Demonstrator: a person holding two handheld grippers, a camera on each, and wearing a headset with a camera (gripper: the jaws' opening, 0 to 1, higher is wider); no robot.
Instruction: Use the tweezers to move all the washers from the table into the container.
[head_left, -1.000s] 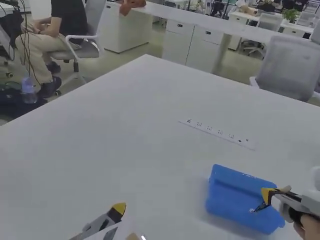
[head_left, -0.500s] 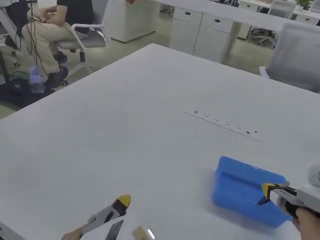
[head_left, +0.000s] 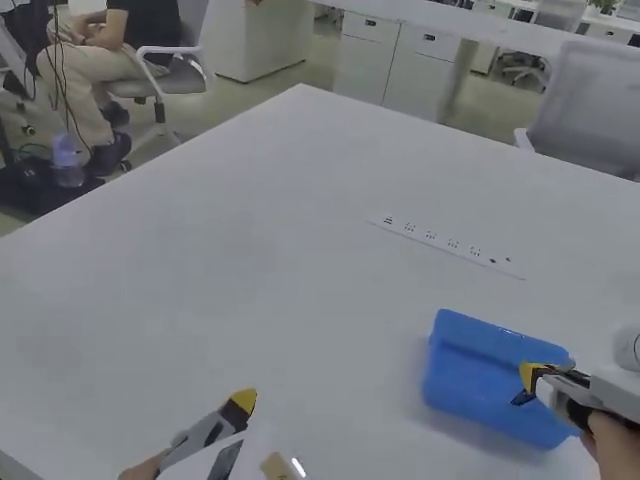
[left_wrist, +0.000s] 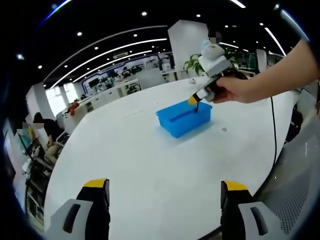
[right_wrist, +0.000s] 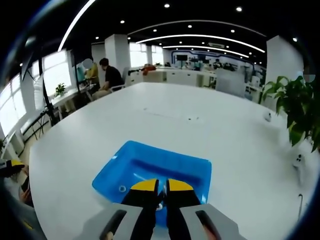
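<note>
Tweezers (right_wrist: 160, 200) were gripped between the closed right tongs (right_wrist: 160, 186), which were held over the near side of the blue container (right_wrist: 150, 167). One washer (right_wrist: 122, 189) was seen inside it, at the near left. The left tongs (left_wrist: 164, 184) were held wide open above the white surface (left_wrist: 150, 160), well apart from the container.
</note>
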